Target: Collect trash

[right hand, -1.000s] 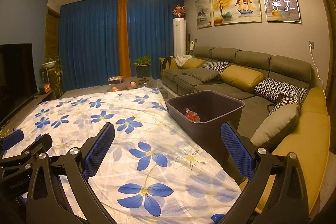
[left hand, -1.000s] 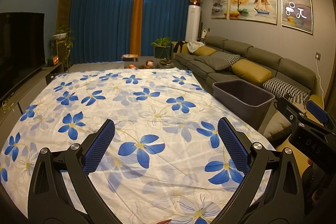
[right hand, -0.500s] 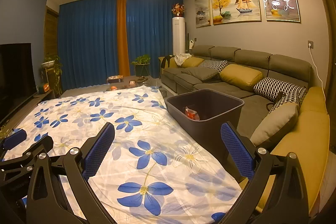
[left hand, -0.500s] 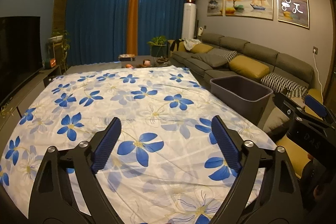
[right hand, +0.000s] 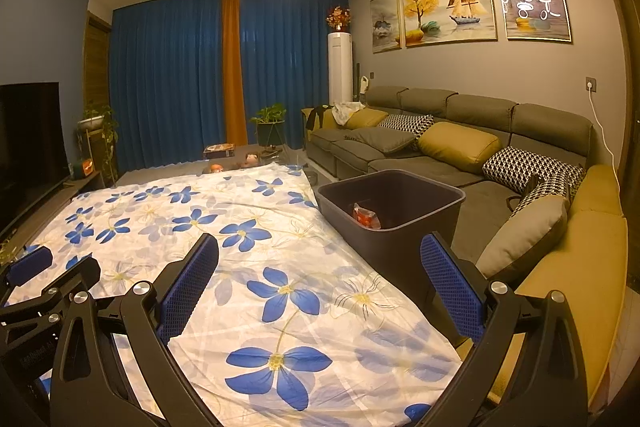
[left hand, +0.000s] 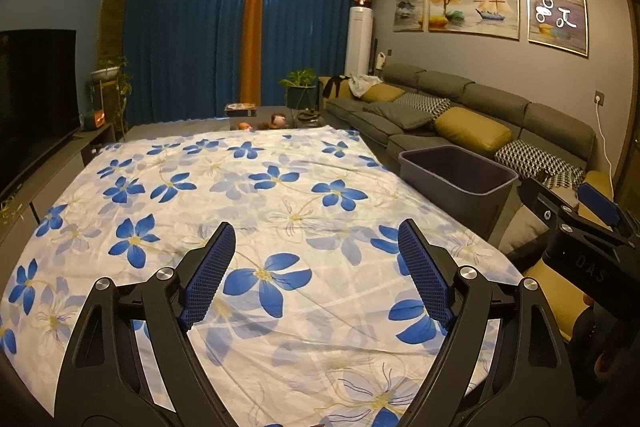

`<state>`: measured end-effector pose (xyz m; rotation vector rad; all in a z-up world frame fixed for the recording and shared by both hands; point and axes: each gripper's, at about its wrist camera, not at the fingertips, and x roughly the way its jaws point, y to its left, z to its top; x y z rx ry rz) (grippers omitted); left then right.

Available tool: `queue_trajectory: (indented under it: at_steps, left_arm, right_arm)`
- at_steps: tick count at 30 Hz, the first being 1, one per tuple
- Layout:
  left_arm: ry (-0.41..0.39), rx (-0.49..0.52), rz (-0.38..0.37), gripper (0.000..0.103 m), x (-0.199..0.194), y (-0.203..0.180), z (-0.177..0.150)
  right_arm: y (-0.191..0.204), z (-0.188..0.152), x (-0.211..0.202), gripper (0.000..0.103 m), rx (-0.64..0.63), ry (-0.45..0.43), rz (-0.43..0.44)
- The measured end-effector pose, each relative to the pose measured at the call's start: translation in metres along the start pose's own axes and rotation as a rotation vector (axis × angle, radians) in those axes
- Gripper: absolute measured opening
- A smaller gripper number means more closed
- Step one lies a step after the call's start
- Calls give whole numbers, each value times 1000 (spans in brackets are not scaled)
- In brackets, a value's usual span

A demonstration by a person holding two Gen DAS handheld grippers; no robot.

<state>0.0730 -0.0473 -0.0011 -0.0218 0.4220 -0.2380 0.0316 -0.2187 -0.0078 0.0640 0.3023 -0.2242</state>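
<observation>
A dark grey bin (right hand: 390, 215) stands at the right edge of the flowered cloth (right hand: 248, 239), between it and the sofa. A red wrapper (right hand: 365, 215) lies inside the bin. The bin also shows in the left wrist view (left hand: 456, 175), where its inside is hidden. My left gripper (left hand: 316, 239) is open and empty above the cloth (left hand: 240, 195). My right gripper (right hand: 320, 247) is open and empty, to the right of the left one, near the bin. No loose trash shows on the cloth.
A grey sofa (right hand: 440, 143) with yellow and patterned cushions runs along the right wall. A TV (left hand: 32, 87) stands at the left. Small items (left hand: 276, 121) and a potted plant (left hand: 302, 93) lie beyond the cloth's far edge, before blue curtains.
The left gripper has tilted upward and pulled back a little, its jaws slightly narrower. The right gripper has hardly moved.
</observation>
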Motion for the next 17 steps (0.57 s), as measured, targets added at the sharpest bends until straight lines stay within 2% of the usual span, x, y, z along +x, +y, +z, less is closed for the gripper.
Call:
queue_trajectory:
  at_steps: [12,17]
  left_arm:
    - [-15,-11,24,90,-4,4,2]
    - [-13,-16,37,90,-6,6,1]
  right_arm:
    - [3,1,0,97,2,-5,1]
    - [3,2,1,97,11,-5,0]
